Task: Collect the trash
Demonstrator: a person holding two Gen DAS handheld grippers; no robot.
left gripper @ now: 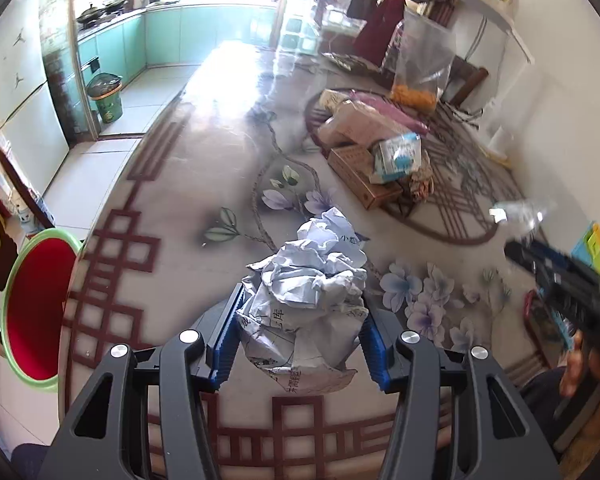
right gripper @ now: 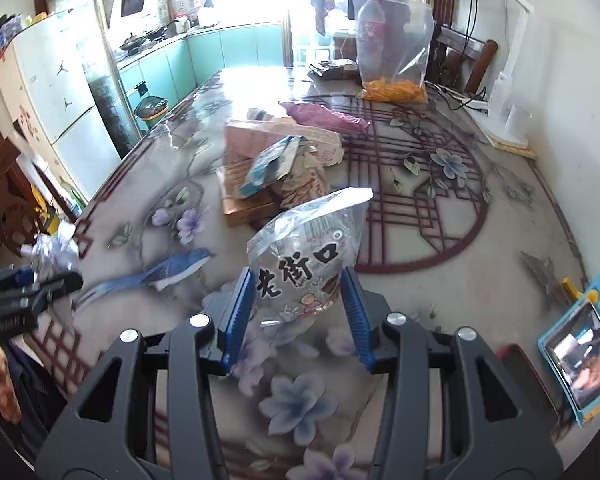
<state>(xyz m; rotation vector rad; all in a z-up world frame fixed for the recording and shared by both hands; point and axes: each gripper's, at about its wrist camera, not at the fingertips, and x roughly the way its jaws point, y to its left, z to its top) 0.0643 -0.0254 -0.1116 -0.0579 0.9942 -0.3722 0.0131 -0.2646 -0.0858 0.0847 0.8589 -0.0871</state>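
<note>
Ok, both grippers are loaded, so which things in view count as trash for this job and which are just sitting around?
Job:
- crumpled paper in the left gripper
- clear snack bag in the right gripper
- pile of boxes and wrappers on the table, probably trash
- basin, perhaps for trash

Lying about:
- tablet
- zip bag with orange bits
- fridge

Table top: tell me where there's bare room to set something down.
Free: the floral stretch of the table between the right claw and the tablet. Also the near-left part beside the painted bird. Crowded: the middle, with the box-and-wrapper pile.
</note>
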